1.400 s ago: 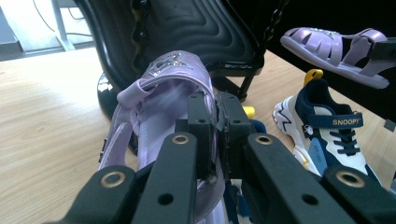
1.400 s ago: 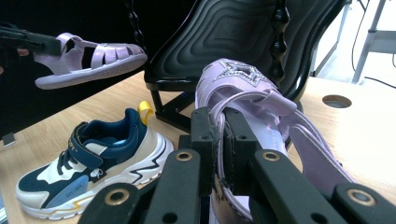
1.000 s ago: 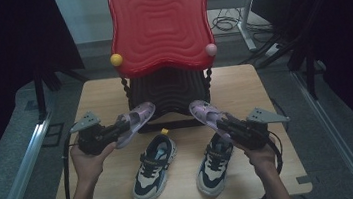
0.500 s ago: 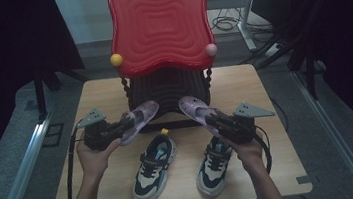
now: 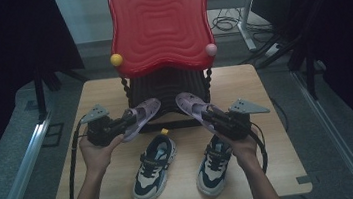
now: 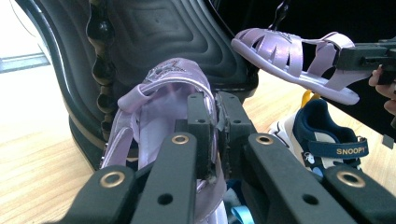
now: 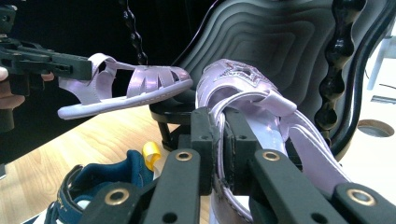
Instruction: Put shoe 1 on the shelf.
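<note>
Far left on the table (image 5: 264,94): left gripper (image 5: 117,129), jaws clamped on the heel strap of the left sandal (image 5: 141,116). Lifted clear of the tabletop, toe aimed at the chair (image 5: 159,31), just short of its dark base. Seen along the jaws in the left gripper view: pads nearly together on the thin strap of that sandal (image 6: 159,100), star trim at the toe. Below and between the hands: two sneakers (image 5: 155,170) flat on the wood, side by side, toes away from the person, a yellow loop at the left one's heel. Further right: right sandal (image 5: 190,105), also raised, toe toward the chair base, near the other sandal but apart. Gripped at the heel strap by the right gripper (image 5: 219,119), jaws narrow and pinching the strap (image 7: 219,140).
</note>
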The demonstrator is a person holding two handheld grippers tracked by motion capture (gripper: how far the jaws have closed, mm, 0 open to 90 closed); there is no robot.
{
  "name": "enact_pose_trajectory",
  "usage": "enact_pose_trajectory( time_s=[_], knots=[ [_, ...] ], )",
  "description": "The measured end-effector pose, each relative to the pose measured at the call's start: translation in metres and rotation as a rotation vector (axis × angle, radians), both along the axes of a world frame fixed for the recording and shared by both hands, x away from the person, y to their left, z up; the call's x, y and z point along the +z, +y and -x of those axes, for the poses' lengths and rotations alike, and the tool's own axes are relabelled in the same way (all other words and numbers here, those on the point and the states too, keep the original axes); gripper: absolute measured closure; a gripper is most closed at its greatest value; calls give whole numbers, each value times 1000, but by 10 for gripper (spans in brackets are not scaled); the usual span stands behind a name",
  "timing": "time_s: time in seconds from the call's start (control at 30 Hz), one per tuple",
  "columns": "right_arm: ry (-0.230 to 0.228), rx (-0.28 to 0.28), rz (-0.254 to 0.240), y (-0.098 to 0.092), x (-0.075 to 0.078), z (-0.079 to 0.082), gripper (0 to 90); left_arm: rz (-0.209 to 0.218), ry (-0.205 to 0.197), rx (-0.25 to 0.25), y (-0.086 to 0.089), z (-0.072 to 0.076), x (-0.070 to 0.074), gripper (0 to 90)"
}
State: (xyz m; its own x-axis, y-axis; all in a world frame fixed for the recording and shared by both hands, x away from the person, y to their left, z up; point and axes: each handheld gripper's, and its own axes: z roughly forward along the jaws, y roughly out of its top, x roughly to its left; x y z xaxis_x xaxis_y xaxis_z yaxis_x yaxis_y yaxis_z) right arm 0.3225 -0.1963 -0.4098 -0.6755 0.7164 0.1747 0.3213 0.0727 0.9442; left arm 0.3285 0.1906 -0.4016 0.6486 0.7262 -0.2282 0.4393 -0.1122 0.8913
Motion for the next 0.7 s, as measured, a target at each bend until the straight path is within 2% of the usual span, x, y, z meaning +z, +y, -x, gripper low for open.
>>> enact_pose_trajectory(
  time_s=[0.47,0.7],
  knots=[
    [-4,-18,-11,5,2,-6,846,-10,-29,0,-11,-12,10,852],
    [-21,-20,-9,12,12,-13,846,-1,-41,0,-14,-22,18,852]
  ],
)
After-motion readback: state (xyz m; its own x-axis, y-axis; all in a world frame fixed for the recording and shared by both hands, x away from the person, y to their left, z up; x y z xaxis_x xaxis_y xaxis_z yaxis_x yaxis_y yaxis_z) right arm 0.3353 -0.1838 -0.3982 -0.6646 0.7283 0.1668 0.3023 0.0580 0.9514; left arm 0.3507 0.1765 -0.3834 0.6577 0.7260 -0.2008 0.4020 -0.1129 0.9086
